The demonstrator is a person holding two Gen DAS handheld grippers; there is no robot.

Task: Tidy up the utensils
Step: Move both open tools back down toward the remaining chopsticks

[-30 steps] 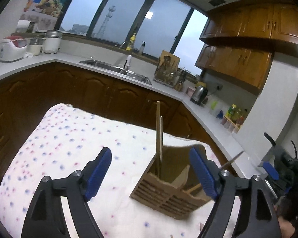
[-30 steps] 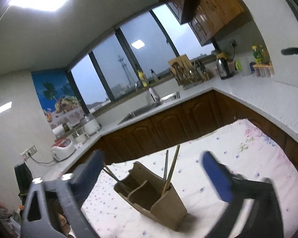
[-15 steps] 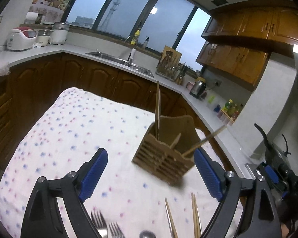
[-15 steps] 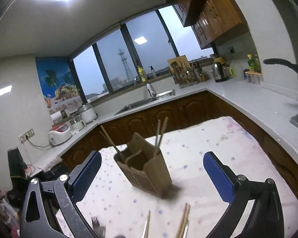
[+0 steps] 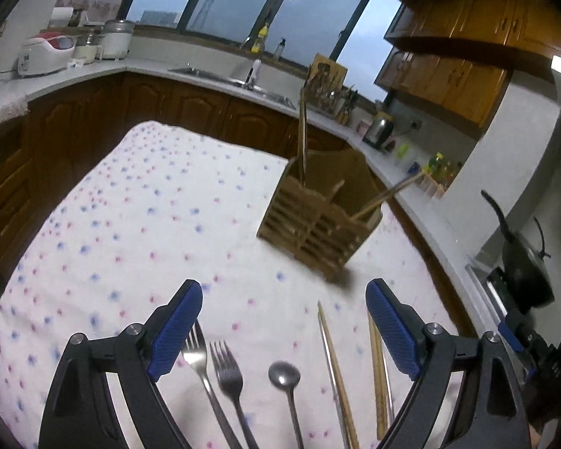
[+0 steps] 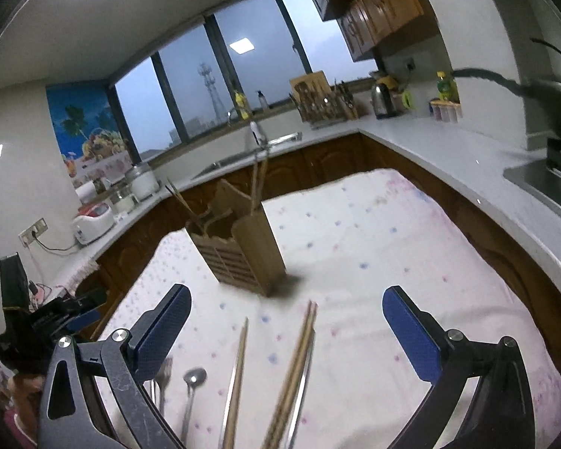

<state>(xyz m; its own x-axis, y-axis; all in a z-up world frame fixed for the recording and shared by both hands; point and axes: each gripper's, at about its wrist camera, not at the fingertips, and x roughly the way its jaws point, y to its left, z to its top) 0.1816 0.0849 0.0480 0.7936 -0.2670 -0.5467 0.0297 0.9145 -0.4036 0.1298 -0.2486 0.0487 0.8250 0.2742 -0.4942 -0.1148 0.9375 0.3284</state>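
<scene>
Both grippers have drawn back from the slatted wooden utensil caddy (image 5: 319,217), which now sits farther off, toward the far edge of the dotted white tablecloth (image 5: 131,224). Two steel forks (image 5: 213,370), a steel spoon (image 5: 285,376) and wooden chopsticks (image 5: 334,366) have come into view along the near edge. The left gripper (image 5: 282,331) and right gripper (image 6: 286,331) stand wide apart, holding nothing. More chopsticks stand in the caddy.
</scene>
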